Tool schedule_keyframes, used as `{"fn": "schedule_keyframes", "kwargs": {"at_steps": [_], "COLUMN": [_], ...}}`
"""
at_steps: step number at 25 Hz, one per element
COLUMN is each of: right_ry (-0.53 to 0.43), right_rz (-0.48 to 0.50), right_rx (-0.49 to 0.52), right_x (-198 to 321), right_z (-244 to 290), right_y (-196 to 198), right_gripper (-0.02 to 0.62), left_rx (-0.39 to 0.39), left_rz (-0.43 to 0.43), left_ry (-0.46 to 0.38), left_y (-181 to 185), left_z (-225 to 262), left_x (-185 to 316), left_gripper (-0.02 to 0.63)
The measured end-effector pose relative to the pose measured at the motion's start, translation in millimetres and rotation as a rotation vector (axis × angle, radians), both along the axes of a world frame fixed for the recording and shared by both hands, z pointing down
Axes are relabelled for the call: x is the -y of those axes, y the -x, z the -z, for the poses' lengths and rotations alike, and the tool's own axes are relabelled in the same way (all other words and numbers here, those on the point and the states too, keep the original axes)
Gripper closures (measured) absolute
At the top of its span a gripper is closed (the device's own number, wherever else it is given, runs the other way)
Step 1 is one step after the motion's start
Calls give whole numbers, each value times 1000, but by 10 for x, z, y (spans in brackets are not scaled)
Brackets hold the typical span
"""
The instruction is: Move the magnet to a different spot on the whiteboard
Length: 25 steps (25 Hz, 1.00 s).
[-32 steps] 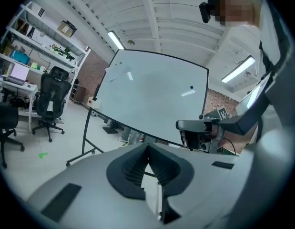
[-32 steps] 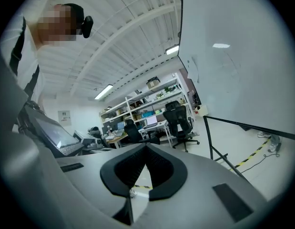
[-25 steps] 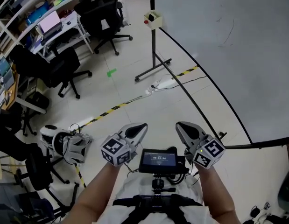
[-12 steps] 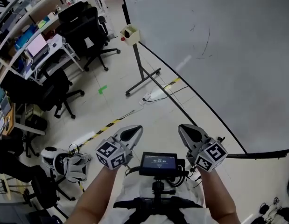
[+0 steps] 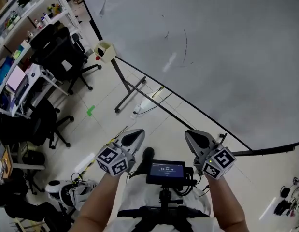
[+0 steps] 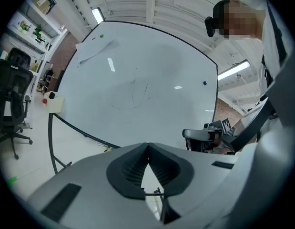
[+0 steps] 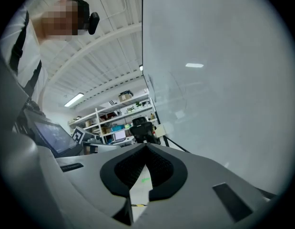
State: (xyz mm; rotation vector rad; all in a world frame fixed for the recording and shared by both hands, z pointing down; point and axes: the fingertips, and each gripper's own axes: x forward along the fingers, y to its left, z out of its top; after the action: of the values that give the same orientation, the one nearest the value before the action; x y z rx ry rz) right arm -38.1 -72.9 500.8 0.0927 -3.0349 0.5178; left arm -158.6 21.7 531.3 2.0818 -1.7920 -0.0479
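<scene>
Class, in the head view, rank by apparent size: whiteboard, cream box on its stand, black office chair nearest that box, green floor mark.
Largest to smallest:
whiteboard
black office chair
cream box
green floor mark

Black office chairs stand on the pale tiled floor before white shelves crowded with small items, and an open laptop sits on a white counter beside them. A green mark, a strip of yellow-and-black tape and a white power strip lie on the floor. A small cream box shows near the chairs, and a white device rests at the lower left.
</scene>
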Motion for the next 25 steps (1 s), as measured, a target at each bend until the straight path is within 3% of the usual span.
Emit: {"fn": "schedule_keyframes", "kwargs": {"at_steps": [13, 19, 25], "right_ry": [-48, -90, -156], "right_rz": [-347, -499, -659], "right_rx": [-35, -58, -101], "right_x": [567, 609, 601], "right_z": [118, 221, 333], "right_y": [378, 275, -88], "right_gripper": [565, 565, 565], "left_rx": [43, 32, 45], "left_rz": [-312, -482, -660], "left_ry": [-46, -73, -109], "left_y": [855, 715, 380], "left_z": [187, 264, 406], "left_x": [1000, 1285, 1425], "left_gripper": [571, 571, 571]}}
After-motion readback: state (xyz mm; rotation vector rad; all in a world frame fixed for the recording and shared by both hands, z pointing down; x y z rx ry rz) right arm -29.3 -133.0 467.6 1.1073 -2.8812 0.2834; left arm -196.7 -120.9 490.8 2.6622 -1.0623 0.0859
